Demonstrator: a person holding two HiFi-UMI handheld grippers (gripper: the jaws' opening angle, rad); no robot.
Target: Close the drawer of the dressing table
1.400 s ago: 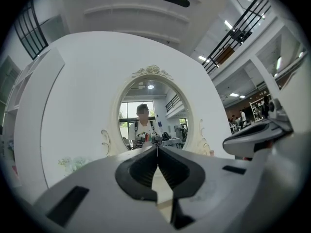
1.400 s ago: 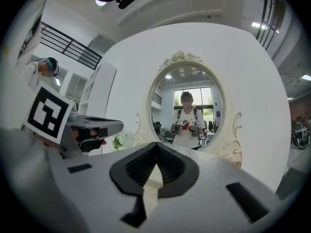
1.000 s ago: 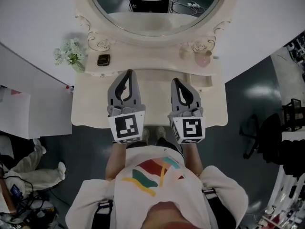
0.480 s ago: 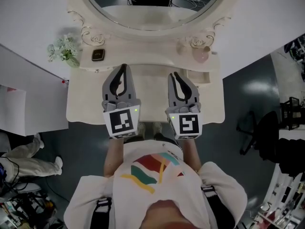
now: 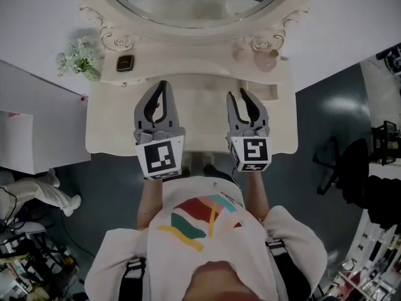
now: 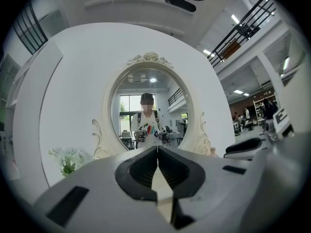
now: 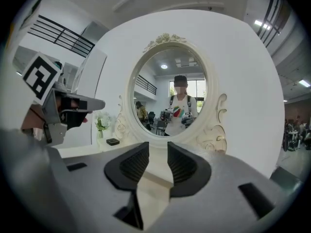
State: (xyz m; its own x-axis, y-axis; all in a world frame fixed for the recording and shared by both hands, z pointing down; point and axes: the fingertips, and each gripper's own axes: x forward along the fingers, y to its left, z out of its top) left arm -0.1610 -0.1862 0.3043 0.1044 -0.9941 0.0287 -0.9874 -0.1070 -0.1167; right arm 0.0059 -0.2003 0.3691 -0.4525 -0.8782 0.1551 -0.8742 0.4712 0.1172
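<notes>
**Both grippers level over the dressing table, its small drawer still pulled out**

Head view, steeply downward; I am holding both tools side by side above the cream dressing table (image 5: 100,130), its oval mirror (image 5: 194,2) at the top of the frame. The left gripper (image 5: 162,86) has its jaws pressed together tip to tip, with nothing between them; its own view confirms the closed seam, the bare tabletop below and the mirror ahead. The right gripper (image 5: 244,98) has its jaws parted and opening; in the right gripper view the gap between the ribbed pads (image 7: 181,165) shows only the pale tabletop, so I have hold of nothing on that side.

The drawer (image 5: 264,93), a small shallow one at the right end of the raised back shelf, appears drawn forward over the tabletop; it lies just to the right of the right gripper's tips, and I cannot tell from any view whether they touch it.

On the back shelf: a bunch of pale flowers (image 5: 76,56) at the far left; a small dark box (image 5: 124,63) beside it; a pink bottle (image 5: 266,60) at the right, behind the drawer.
</notes>
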